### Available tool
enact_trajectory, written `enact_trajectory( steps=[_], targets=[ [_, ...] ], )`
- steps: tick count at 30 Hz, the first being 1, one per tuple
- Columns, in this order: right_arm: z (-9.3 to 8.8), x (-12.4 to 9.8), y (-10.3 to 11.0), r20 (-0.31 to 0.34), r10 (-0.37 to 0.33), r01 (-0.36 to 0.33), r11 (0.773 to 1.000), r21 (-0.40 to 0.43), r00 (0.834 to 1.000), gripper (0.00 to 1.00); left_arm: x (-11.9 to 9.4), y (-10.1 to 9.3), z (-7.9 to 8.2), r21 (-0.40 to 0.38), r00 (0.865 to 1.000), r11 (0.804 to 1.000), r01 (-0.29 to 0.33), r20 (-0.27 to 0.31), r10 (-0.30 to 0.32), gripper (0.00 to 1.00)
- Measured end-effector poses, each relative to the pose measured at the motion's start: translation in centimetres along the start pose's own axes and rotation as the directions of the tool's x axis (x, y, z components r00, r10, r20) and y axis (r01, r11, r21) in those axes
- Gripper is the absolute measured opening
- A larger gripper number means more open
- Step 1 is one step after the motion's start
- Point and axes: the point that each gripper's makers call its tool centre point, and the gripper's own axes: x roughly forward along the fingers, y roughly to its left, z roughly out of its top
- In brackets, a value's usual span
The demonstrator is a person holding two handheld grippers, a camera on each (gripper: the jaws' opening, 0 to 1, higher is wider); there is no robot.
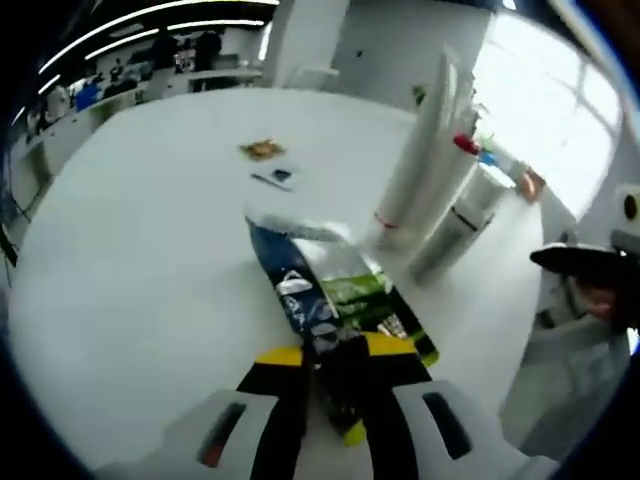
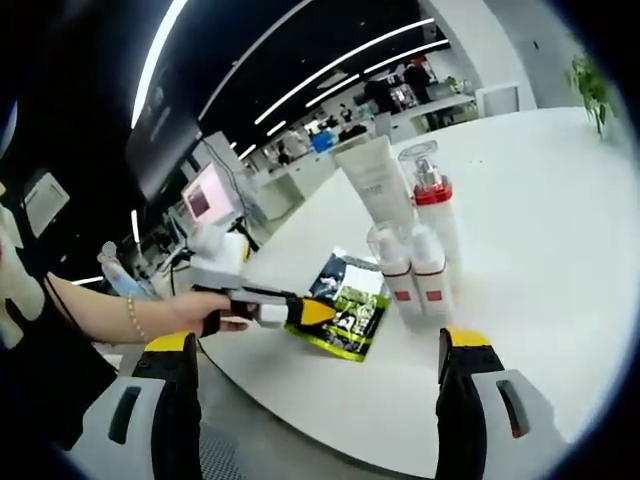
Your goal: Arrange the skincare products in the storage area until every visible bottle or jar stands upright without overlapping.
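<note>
Sachet (image 1: pixel 335 310) in left gripper (image 1: pixel 335 385)

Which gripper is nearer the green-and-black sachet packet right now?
Left. The left gripper is clamped on the sachet packet; the right gripper hangs open, off the table's edge, apart from it.

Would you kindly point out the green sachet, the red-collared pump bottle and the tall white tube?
green sachet (image 2: pixel 350 300): right gripper view, on its printed front.
red-collared pump bottle (image 2: pixel 432 192): right gripper view, on the red collar.
tall white tube (image 2: pixel 375 185): right gripper view, on its body.
</note>
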Motion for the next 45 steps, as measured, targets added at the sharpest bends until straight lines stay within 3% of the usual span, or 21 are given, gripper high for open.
enact_trajectory(
  steps=[6,17,20,24,28,30,31,32,35,41,45],
  targets=[
    [0.0,0.0,-0.2,0.004,-0.002,0.002,1.0,0.005,1.0,1.0,0.3,0.3,-0.4,0.036,0.998,0.998,-0.053,-0.038,0.054,0.26],
    [0.0,0.0,-0.4,0.003,-0.004,0.004,1.0,0.009,1.0,1.0,0.2,0.5,-1.3,0.095,0.992,0.992,-0.08,-0.085,0.088,0.34],
    [0.0,0.0,-0.3,0.004,-0.003,0.003,1.0,0.01,1.0,1.0,-0.2,0.4,-1.4,0.138,0.991,0.987,-0.085,-0.088,0.097,0.35],
    [0.0,0.0,-0.1,0.002,-0.002,0.002,1.0,0.011,1.0,1.0,-0.4,1.2,-0.3,0.216,0.992,0.971,-0.099,-0.05,0.112,0.42],
    [-0.1,0.1,-0.1,0.002,-0.002,0.002,1.0,0.012,1.0,1.0,-0.3,0.1,2.2,0.291,0.999,0.956,-0.03,0.034,0.021,0.48],
    [-0.1,0.1,-0.1,-0.001,0.0,0.0,1.0,0.01,1.0,1.0,-0.1,-1.1,2.4,0.301,0.999,0.953,0.043,0.014,-0.05,0.54],
    [-0.2,0.1,-0.1,-0.002,0.001,-0.001,1.0,0.009,1.0,1.0,0.1,-1.0,2.5,0.311,0.999,0.95,0.034,0.017,-0.042,0.58],
    [-0.2,0.2,-0.1,-0.004,0.0,0.0,1.0,0.008,1.0,1.0,0.4,-1.6,2.2,0.352,0.998,0.934,0.065,0.001,-0.07,0.58],
    [-0.2,0.2,-0.3,-0.001,-0.003,0.003,1.0,0.009,1.0,1.0,1.3,-1.6,0.8,0.442,0.996,0.893,0.085,-0.054,-0.068,0.57],
    [-0.2,0.1,-0.5,0.007,-0.008,0.008,1.0,0.021,1.0,1.0,1.9,-1.1,0.6,0.445,0.996,0.891,0.092,-0.057,-0.075,0.66],
    [-0.3,0.2,-0.6,0.002,-0.008,0.008,1.0,0.019,1.0,1.0,2.3,-0.6,0.1,0.442,0.993,0.89,0.108,-0.09,-0.075,0.68]
  ],
)
